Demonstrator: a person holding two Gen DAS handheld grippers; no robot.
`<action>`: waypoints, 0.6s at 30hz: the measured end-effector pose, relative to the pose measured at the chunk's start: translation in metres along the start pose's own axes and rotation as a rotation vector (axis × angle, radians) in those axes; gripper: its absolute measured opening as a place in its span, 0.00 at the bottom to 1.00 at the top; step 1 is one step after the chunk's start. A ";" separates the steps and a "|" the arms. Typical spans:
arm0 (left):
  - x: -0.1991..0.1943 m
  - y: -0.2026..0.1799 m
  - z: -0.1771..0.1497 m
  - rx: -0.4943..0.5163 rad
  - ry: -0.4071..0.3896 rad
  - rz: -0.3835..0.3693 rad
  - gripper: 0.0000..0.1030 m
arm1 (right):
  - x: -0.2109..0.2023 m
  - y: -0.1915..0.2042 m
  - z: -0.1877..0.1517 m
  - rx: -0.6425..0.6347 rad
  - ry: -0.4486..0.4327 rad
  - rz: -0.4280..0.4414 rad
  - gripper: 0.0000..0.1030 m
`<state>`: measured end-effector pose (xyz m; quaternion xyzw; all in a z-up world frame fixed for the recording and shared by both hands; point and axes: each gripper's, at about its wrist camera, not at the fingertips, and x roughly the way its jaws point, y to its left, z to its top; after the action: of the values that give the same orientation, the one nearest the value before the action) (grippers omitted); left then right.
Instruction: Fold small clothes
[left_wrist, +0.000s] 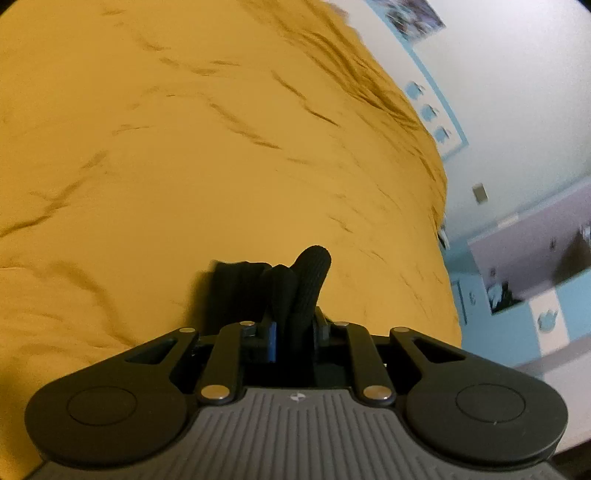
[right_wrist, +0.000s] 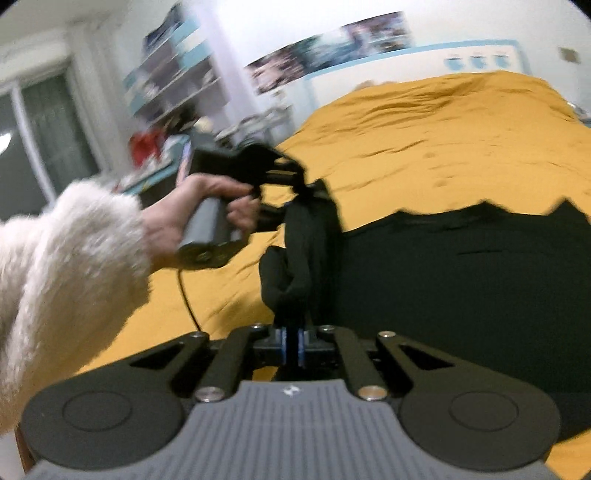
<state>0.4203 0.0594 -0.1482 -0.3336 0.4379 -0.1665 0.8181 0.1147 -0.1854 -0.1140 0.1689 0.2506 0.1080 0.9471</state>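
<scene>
A black garment (right_wrist: 461, 295) lies spread over the right side of the yellow bedspread (right_wrist: 443, 140). Its left edge is bunched and lifted off the bed. In the right wrist view a hand in a fluffy white sleeve (right_wrist: 74, 266) holds my left gripper (right_wrist: 301, 181), which is shut on the top of that bunched edge. My right gripper (right_wrist: 291, 314) is shut on the lower part of the same edge, and the cloth hides its fingertips. In the left wrist view my left gripper (left_wrist: 299, 264) points down over the bedspread (left_wrist: 184, 147), with black garment fabric (left_wrist: 229, 291) pinched between its fingers.
The bed's far edge meets a white wall with a blue strip and posters (right_wrist: 332, 48). Shelves (right_wrist: 173, 85) and a window (right_wrist: 37, 140) stand at the left. A black cable (right_wrist: 186, 295) hangs from the left gripper's handle. A counter (left_wrist: 535, 236) stands beyond the bed.
</scene>
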 end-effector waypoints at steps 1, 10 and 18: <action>0.006 -0.019 -0.003 0.027 0.000 0.003 0.17 | -0.008 -0.012 0.003 0.027 -0.017 -0.007 0.00; 0.095 -0.163 -0.052 0.256 0.107 -0.017 0.17 | -0.092 -0.117 0.006 0.198 -0.191 -0.139 0.00; 0.178 -0.230 -0.103 0.340 0.189 0.000 0.17 | -0.130 -0.202 -0.017 0.311 -0.291 -0.256 0.00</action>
<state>0.4395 -0.2480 -0.1370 -0.1736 0.4784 -0.2688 0.8178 0.0198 -0.4041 -0.1467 0.2934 0.1446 -0.0783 0.9417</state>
